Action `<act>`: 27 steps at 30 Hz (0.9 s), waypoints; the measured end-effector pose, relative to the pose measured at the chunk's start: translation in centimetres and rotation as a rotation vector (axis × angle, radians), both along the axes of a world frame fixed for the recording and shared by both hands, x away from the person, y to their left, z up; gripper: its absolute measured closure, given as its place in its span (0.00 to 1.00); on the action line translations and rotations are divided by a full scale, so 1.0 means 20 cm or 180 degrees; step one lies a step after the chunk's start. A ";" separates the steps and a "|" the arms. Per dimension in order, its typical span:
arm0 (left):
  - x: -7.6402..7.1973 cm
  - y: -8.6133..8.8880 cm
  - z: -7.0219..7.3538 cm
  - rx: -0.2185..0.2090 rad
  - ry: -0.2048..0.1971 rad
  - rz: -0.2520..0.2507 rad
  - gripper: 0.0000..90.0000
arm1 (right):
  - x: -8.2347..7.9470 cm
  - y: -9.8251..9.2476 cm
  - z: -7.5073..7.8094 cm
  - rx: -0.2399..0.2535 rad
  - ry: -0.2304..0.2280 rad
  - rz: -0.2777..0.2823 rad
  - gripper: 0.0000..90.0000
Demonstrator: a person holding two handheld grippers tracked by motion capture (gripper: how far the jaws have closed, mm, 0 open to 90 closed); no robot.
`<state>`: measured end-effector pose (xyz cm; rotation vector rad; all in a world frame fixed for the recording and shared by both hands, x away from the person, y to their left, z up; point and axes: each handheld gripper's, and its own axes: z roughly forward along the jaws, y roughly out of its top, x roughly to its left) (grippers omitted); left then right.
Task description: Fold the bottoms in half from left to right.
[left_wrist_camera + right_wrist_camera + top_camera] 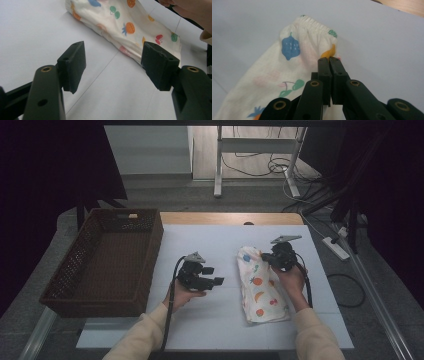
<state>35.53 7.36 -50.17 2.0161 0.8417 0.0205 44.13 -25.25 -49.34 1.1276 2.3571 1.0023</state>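
A folded cream garment printed with fruit (260, 290) lies lengthwise on the white mat, elastic waistband at the far end. My right gripper (266, 258) is at that far end, on the garment's right edge. In the right gripper view its jaws (329, 60) are pressed together, pinching a small raised pucker of the cloth (274, 72) just below the waistband. My left gripper (214, 276) hovers over bare mat to the garment's left, pointing toward it. Its jaws (113, 66) stand wide apart with nothing between them, the garment (125, 25) lying a little beyond the pads.
A dark brown wicker basket (152, 252) stands at the left of the table, partly off the white mat (200, 320). The wooden table edge (230, 218) runs along the back. The person's right hand (190, 10) reaches in past the garment.
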 end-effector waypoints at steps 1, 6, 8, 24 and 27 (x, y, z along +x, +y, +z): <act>0.00 0.00 0.00 -0.0002 0.0005 0.0004 0.40 | 0.01 -0.01 -0.01 -0.0008 0.0015 -0.0016 0.97; 0.00 0.01 0.00 0.0001 0.0007 0.0012 0.40 | 0.06 -0.03 -0.08 -0.0115 0.0151 -0.0082 0.93; 0.00 0.00 -0.01 0.0010 0.0006 0.0013 0.39 | 0.07 -0.03 -0.11 -0.0172 0.0185 -0.0102 0.82; 0.00 0.02 0.01 -0.0018 -0.0018 0.0027 0.39 | -0.09 -0.09 0.03 0.0269 -0.0020 -0.0006 0.61; -0.01 0.02 0.01 -0.0019 -0.0022 0.0015 0.38 | -0.12 -0.09 0.03 0.0272 0.0011 0.0049 0.60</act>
